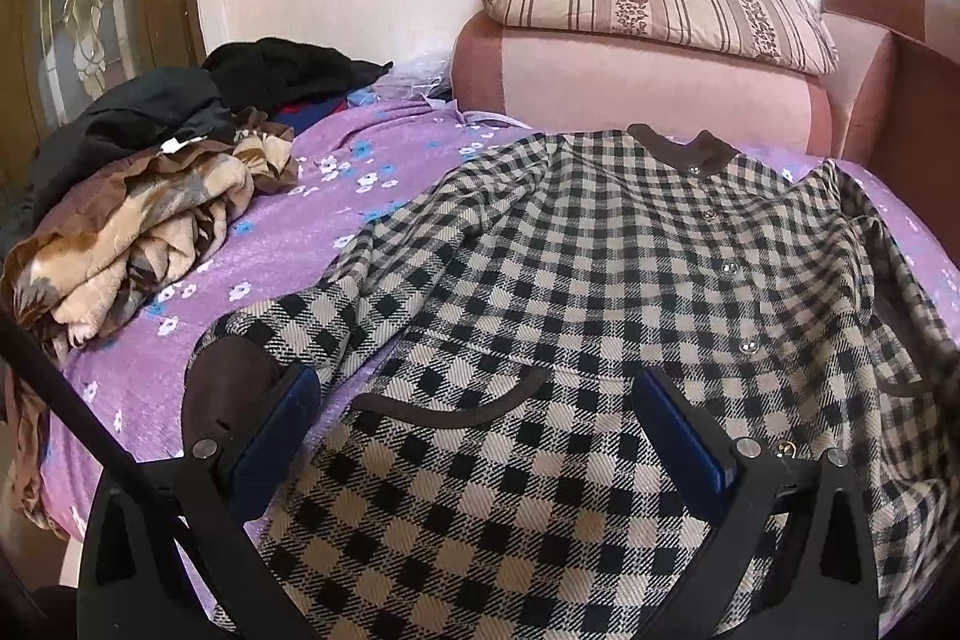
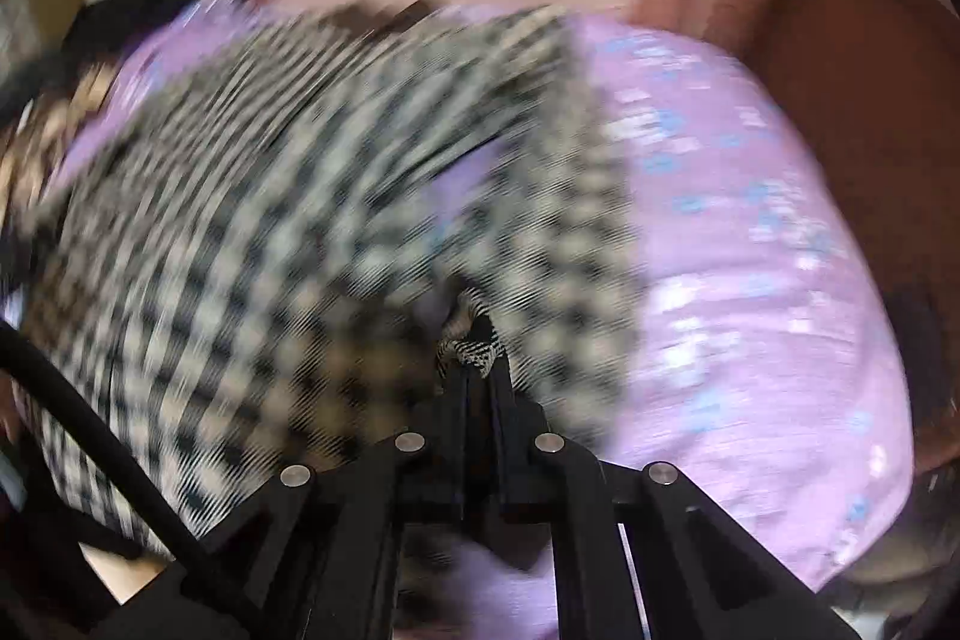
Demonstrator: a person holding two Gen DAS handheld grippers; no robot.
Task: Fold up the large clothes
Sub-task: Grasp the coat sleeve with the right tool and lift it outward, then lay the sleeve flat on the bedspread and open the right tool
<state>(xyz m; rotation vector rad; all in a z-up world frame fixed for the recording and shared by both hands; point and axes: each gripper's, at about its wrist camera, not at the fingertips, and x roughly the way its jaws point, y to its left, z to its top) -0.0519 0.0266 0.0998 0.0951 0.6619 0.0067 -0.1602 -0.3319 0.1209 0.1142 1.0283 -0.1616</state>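
checked coat (image 1: pixel 600 280) on purple bedsheet (image 1: pixel 288 232), left gripper (image 1: pixel 474 430) spread wide, right gripper (image 2: pixel 474 370) apparently pinching coat edge

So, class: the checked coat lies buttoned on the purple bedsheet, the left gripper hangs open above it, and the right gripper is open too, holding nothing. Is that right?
Not quite. The right gripper is shut on a bit of the checked coat, as the right wrist view shows. The rest holds: the coat lies buttoned on the purple bedsheet, with the left gripper open above it.

coat (image 1: pixel 600 250) on bed (image 1: pixel 312 220), clothes pile (image 1: pixel 138 214) left
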